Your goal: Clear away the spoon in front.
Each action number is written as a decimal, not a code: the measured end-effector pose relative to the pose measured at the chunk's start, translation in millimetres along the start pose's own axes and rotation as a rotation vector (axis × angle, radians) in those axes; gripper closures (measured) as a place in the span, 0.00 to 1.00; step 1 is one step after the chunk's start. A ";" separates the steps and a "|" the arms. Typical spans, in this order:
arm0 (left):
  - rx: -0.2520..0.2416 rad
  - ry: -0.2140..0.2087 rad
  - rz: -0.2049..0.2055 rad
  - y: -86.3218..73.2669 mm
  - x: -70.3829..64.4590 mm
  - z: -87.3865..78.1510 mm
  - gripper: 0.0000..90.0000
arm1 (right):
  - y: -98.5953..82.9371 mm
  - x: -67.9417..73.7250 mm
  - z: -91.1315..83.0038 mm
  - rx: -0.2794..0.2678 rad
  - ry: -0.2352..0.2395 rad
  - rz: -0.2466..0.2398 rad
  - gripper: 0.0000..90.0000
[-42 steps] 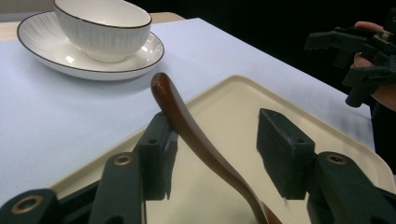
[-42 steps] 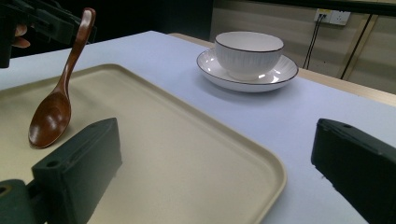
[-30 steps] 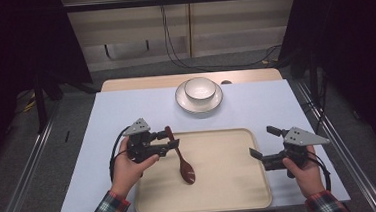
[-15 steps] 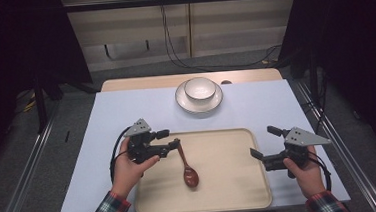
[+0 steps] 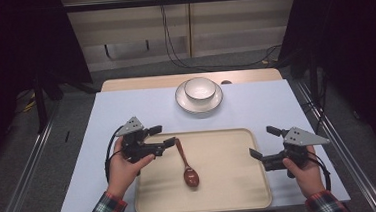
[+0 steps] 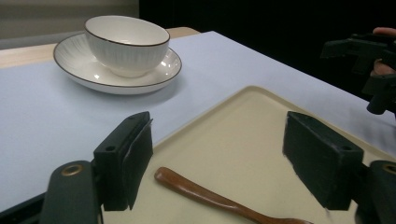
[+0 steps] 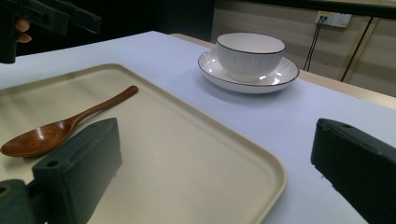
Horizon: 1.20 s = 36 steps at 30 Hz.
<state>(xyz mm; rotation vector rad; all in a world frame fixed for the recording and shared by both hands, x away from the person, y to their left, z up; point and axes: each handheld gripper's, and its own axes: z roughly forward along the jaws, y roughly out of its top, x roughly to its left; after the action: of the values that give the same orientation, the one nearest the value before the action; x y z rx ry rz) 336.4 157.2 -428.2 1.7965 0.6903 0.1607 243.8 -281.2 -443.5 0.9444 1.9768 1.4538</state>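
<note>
The left hand (image 5: 121, 166) holds the left tongs (image 5: 162, 137) level at the left rim of the shallow cream rectangular tray (image 5: 232, 193), jaws released — the handle tip of the brown wooden spoon (image 5: 186, 164) lies on the tray just beyond them, probably untouched. The right tongs (image 5: 263, 143) gape at the tray's right edge. A white ribbed bowl (image 5: 199, 88) sits on its saucer (image 5: 184, 102) farther back on the pale blue desk (image 5: 101, 117). No writing is legible.
</note>
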 end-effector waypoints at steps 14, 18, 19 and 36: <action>-0.031 0.025 -0.013 1.0 9.2 -15.6 0.21 | 0.3 -1.1 1.1 0.000 0.004 -0.006 0.01; -0.036 0.033 -0.011 1.5 11.5 -19.8 0.20 | 0.6 -1.7 0.7 -0.002 -0.005 -0.004 0.01; -0.036 0.033 -0.011 1.5 11.5 -19.8 0.20 | 0.6 -1.7 0.7 -0.002 -0.005 -0.004 0.01; -0.077 0.059 0.029 -0.7 22.8 -34.5 0.10 | 0.8 -3.3 0.6 -0.010 -0.012 -0.002 0.01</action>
<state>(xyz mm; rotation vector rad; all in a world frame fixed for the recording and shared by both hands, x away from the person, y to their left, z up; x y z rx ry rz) 339.6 197.9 -422.3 1.7344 0.6910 0.2567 246.5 -283.2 -442.9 0.9446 1.9598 1.4517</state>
